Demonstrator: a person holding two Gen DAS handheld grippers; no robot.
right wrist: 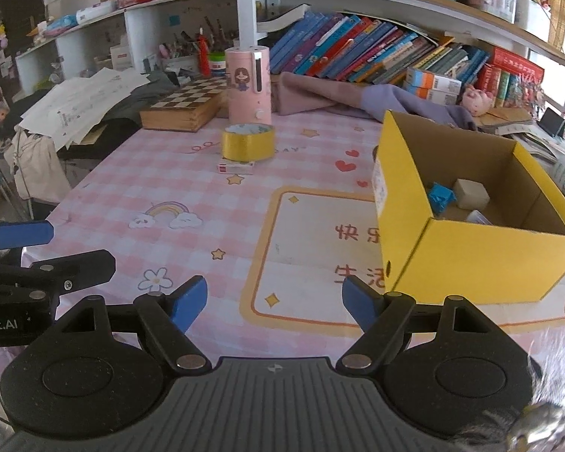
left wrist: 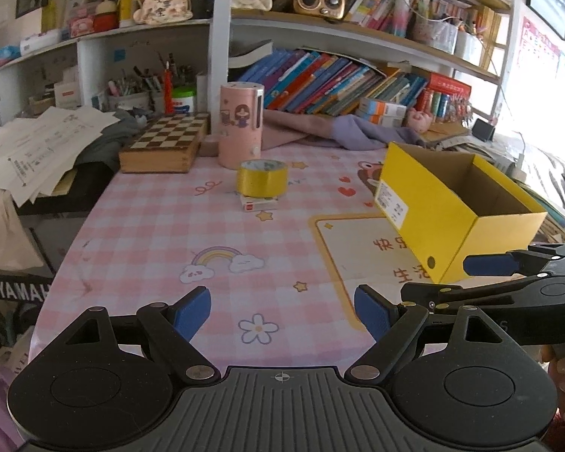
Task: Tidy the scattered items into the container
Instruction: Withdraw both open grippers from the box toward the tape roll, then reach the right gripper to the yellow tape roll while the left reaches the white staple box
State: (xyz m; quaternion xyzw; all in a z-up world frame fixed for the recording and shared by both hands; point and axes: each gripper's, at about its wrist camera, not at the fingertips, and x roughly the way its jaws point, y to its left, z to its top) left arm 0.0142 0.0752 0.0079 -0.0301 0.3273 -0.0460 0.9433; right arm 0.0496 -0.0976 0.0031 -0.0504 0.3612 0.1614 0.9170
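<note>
Closest to me, my left gripper [left wrist: 282, 314] hangs over the pink checked worktop [left wrist: 162, 233] with its blue fingers [left wrist: 192, 310] spread wide and nothing between them. My right gripper [right wrist: 275, 303] sits beside it, fingers [right wrist: 190, 301] likewise apart and empty above the cloth's yellow-bordered panel; the two grippers are just beside each other, each showing at the edge of the other's view. A little further, on my right, stands the yellow box [right wrist: 482, 260], open-topped; inside I see a blue item [right wrist: 440, 196], a white block [right wrist: 471, 194] and a third pale thing I cannot identify. Well beyond, toward the middle of the worktop, a roll of gold tape [right wrist: 248, 143] rests on top of a small flat red-and-white packet [right wrist: 235, 167]. Behind it stands a pink cylinder [right wrist: 248, 84], with a chessboard box [right wrist: 184, 105] to its left.
</note>
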